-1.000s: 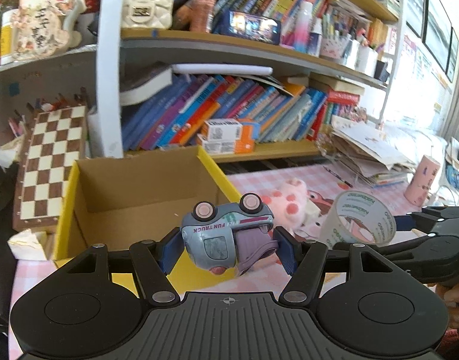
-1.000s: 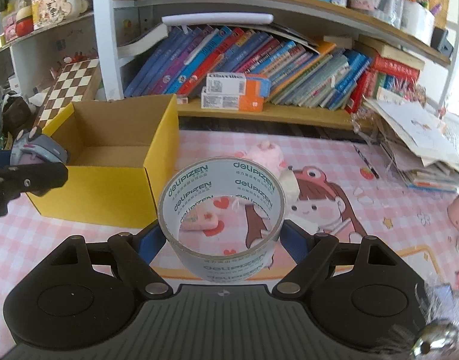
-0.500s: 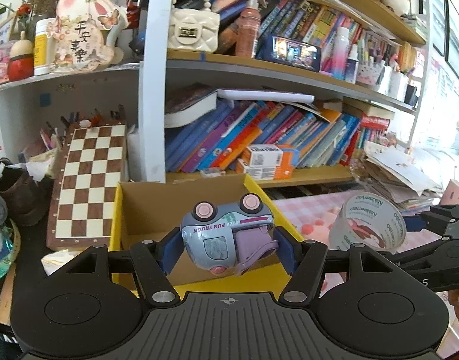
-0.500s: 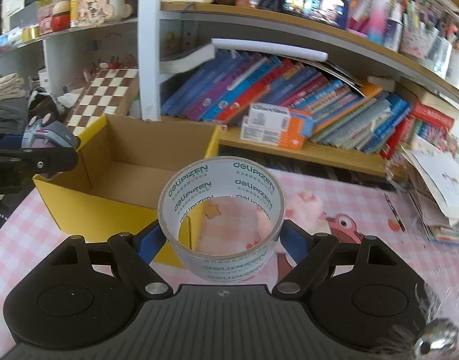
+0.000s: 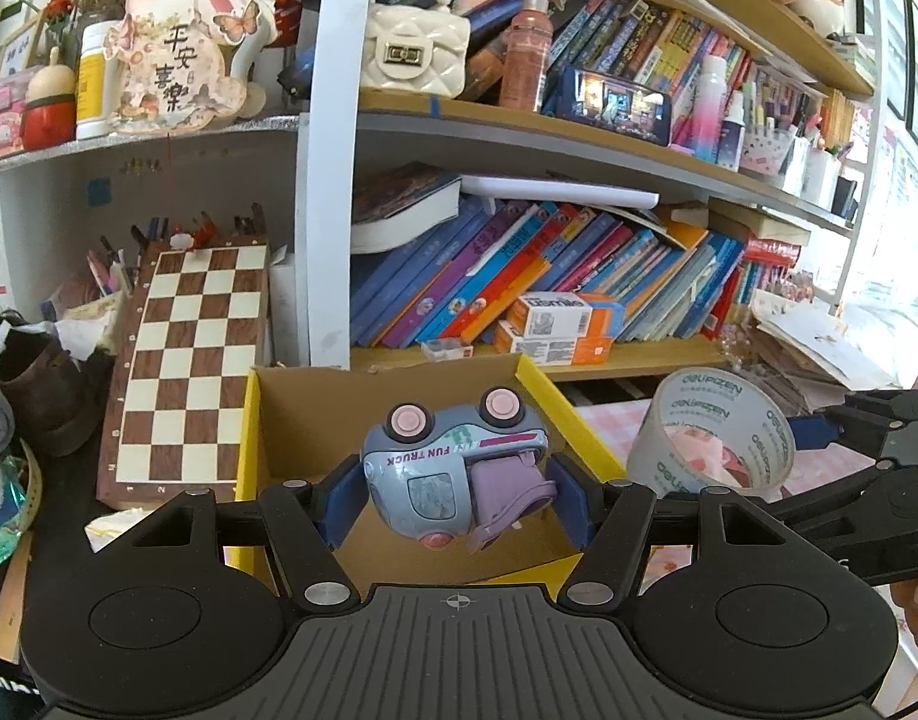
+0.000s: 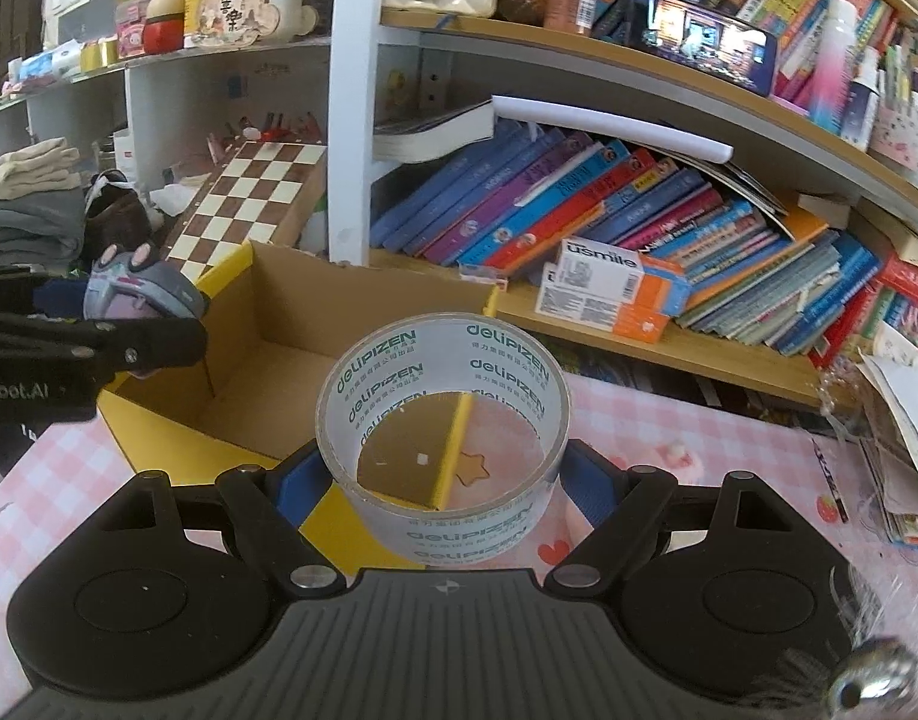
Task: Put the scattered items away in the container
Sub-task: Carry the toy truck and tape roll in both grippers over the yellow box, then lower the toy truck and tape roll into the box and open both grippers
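My left gripper [image 5: 453, 495] is shut on a blue toy truck [image 5: 447, 480], held upside down with pink wheels up, over the open yellow cardboard box [image 5: 579, 420]. My right gripper [image 6: 441, 474] is shut on a roll of clear tape [image 6: 444, 420], held above the box's near right corner [image 6: 453, 444]. The tape also shows at the right of the left wrist view [image 5: 711, 438], and the truck at the left of the right wrist view [image 6: 135, 288]. The box [image 6: 297, 354] looks empty inside.
A chessboard [image 5: 189, 366] leans against the shelf left of the box. A bookshelf with books [image 6: 579, 210] and a small orange-and-white carton [image 6: 609, 288] stands behind. The pink checked tablecloth [image 6: 729, 450] carries paper stacks [image 6: 903, 420] at the right.
Both grippers have risen and moved towards the box with their loads. The truck now hangs over the box's opening and the tape over its right corner.
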### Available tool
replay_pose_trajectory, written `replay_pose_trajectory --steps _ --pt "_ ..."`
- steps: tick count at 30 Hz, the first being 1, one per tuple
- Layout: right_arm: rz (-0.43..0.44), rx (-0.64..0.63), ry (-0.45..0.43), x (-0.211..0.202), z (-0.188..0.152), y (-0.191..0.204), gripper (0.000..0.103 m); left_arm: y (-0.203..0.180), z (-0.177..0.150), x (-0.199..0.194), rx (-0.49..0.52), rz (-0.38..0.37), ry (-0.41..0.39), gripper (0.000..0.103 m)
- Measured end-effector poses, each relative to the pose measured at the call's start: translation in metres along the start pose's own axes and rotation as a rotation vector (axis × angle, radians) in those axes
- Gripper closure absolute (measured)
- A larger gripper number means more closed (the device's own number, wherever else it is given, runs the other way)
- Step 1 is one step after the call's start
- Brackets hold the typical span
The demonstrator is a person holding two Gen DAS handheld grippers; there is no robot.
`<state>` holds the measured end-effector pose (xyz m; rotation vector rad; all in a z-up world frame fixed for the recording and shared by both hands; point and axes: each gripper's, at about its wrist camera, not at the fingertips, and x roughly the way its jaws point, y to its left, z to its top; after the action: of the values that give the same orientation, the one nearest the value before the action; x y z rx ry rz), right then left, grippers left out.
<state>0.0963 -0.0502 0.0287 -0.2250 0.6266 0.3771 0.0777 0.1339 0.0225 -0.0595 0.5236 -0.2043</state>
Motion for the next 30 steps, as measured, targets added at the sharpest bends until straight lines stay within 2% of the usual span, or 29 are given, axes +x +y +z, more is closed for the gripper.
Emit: replay_pose_trajectory --steps 30 --pt "0.107 -0.082 0.065 0.076 0.022 0.023 0.021 0.028 -0.001 0.059 -0.01 0.051 0.077 0.038"
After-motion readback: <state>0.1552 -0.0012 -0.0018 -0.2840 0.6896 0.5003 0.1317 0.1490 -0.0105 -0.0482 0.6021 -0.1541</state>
